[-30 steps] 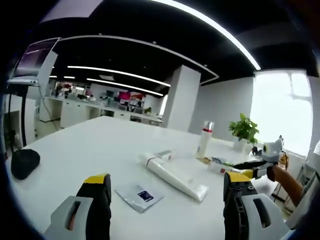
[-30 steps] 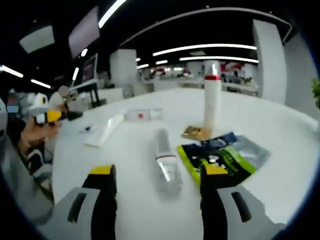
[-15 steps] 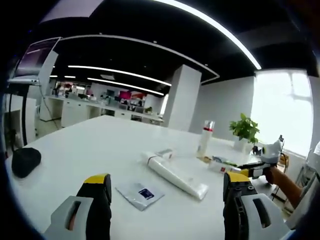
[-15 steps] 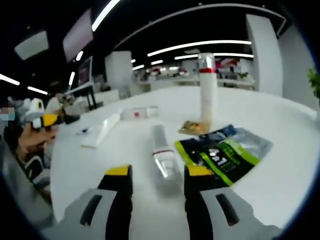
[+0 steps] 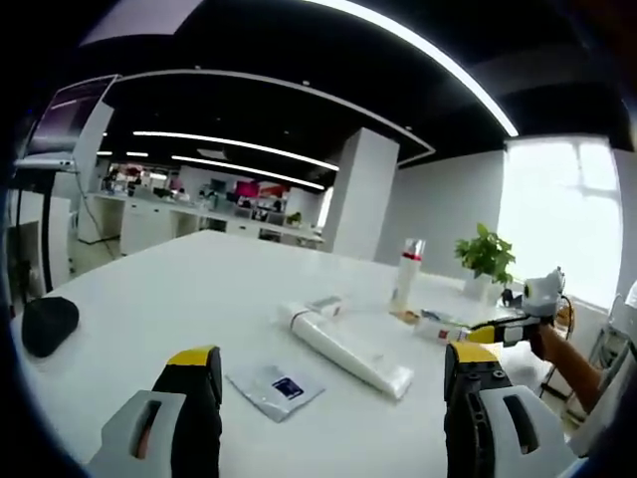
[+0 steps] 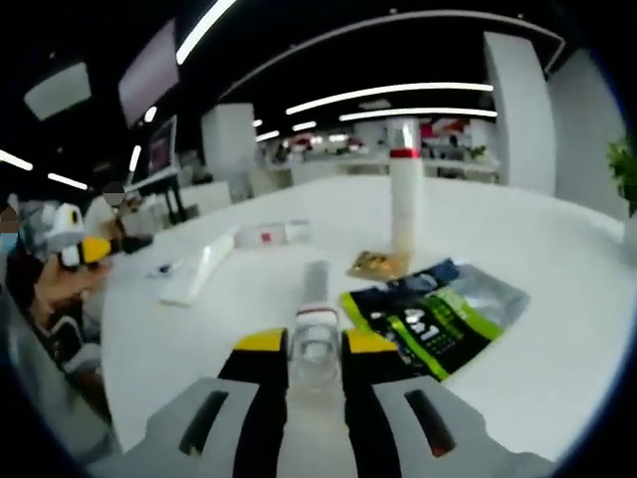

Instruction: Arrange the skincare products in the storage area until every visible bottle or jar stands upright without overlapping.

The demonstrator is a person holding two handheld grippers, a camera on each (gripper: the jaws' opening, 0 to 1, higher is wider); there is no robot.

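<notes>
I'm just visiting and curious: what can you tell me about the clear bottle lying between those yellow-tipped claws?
The clear bottle looks like transparent plastic, with a thin red band near the end closest to the camera. It lies on its side on the white table, pointing away from the right gripper, whose jaws are closed against both its sides. A dark green packet lies just beside it.

The bench (image 6: 557, 299) is plain white. A clear bottle (image 6: 316, 324) carries a thin red band, and the tall white bottle (image 6: 404, 204) at centre has a red collar too. Lower right lies a dark pouch (image 6: 433, 321) — black with bright green stripes. Yellow tips mark the grey right gripper (image 6: 305, 351).
</notes>
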